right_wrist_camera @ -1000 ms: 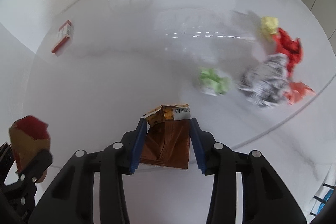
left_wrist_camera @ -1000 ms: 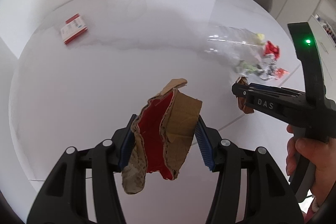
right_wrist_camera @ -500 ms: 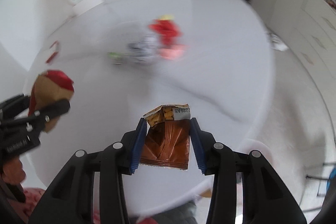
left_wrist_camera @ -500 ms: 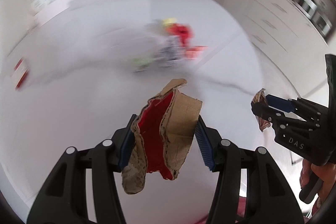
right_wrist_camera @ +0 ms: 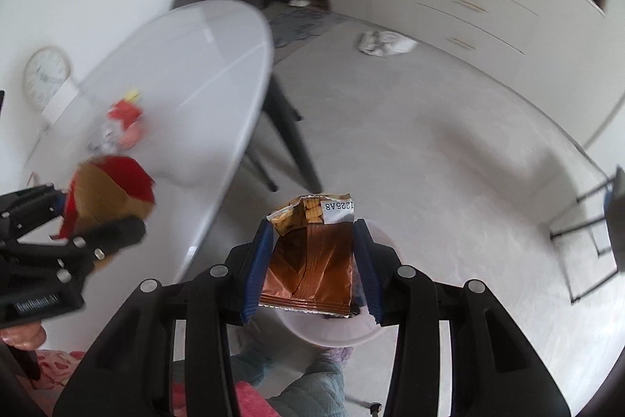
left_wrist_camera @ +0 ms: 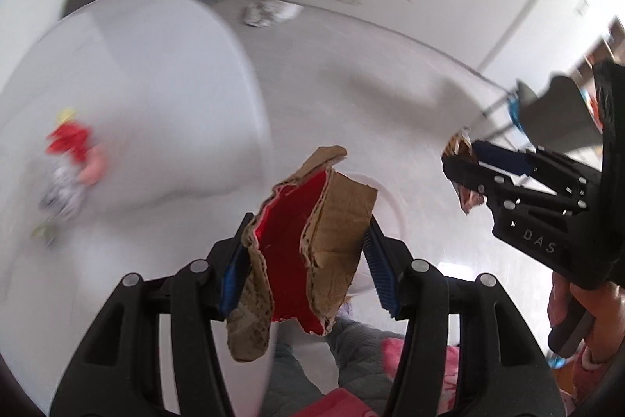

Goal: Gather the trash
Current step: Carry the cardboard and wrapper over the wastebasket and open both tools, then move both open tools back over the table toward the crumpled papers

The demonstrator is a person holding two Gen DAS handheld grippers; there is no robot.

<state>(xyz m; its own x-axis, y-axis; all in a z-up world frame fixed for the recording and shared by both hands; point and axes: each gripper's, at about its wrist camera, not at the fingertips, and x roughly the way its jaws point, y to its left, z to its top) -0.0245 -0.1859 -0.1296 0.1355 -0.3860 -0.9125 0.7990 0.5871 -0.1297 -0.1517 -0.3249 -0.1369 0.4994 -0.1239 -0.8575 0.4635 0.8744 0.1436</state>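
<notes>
My left gripper (left_wrist_camera: 308, 225) is shut on a torn piece of cardboard (left_wrist_camera: 336, 221), brown outside and red inside. It hangs just past the white table's edge (left_wrist_camera: 250, 77). My right gripper (right_wrist_camera: 312, 227) is shut on a brown foil snack wrapper (right_wrist_camera: 312, 268). Below both, on the floor, stands a round white bin (right_wrist_camera: 332, 337), mostly hidden by the wrapper; its rim (left_wrist_camera: 390, 206) shows behind the cardboard. The left wrist view has the right gripper (left_wrist_camera: 461, 159) at the right with the wrapper (left_wrist_camera: 466, 198). The right wrist view has the left gripper (right_wrist_camera: 97, 210) at the left with the cardboard (right_wrist_camera: 109, 194).
A blurred pile of crumpled red, yellow and silver trash (right_wrist_camera: 121, 124) lies on the table (right_wrist_camera: 175, 85). Dark table legs (right_wrist_camera: 289, 135) stand beside the bin. A chair frame (right_wrist_camera: 593, 221) is at the right, and cabinets line the far wall. The person's legs (left_wrist_camera: 351, 346) are below.
Both grippers have swung right, off the table and out over the floor and the white bin. Each keeps its hold on its piece of trash. The trash pile now lies far left.
</notes>
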